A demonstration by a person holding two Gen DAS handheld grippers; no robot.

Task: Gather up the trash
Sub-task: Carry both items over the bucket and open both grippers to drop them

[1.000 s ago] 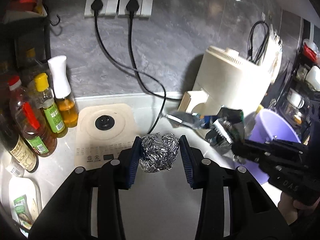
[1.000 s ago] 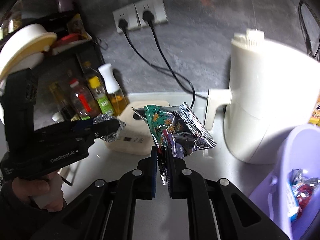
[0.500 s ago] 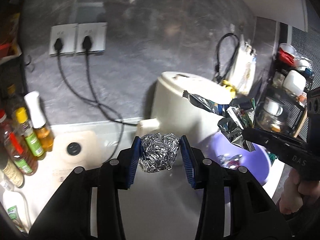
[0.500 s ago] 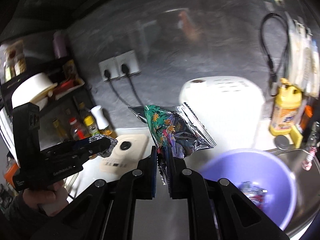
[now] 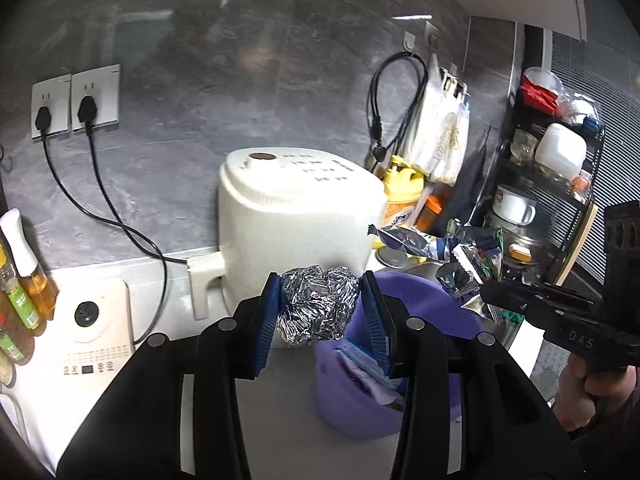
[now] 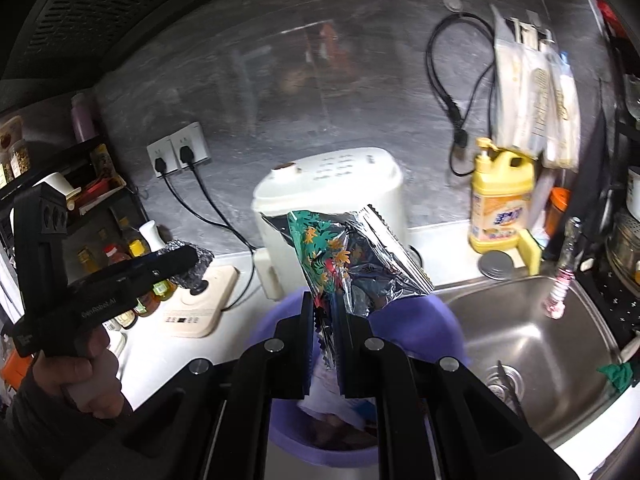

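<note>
A white counter [image 5: 280, 408] runs along a grey wall, carrying a purple bin [image 5: 404, 408], a cream appliance [image 5: 296, 232], a flat induction cooker [image 5: 94, 328] and oil bottles [image 5: 24, 296]; a yellow detergent bottle [image 6: 502, 204] stands behind the steel sink [image 6: 532, 344].

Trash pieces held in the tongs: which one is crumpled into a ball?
The silver foil ball, in the left tongs. The right tongs hold a flat printed snack wrapper.
</note>
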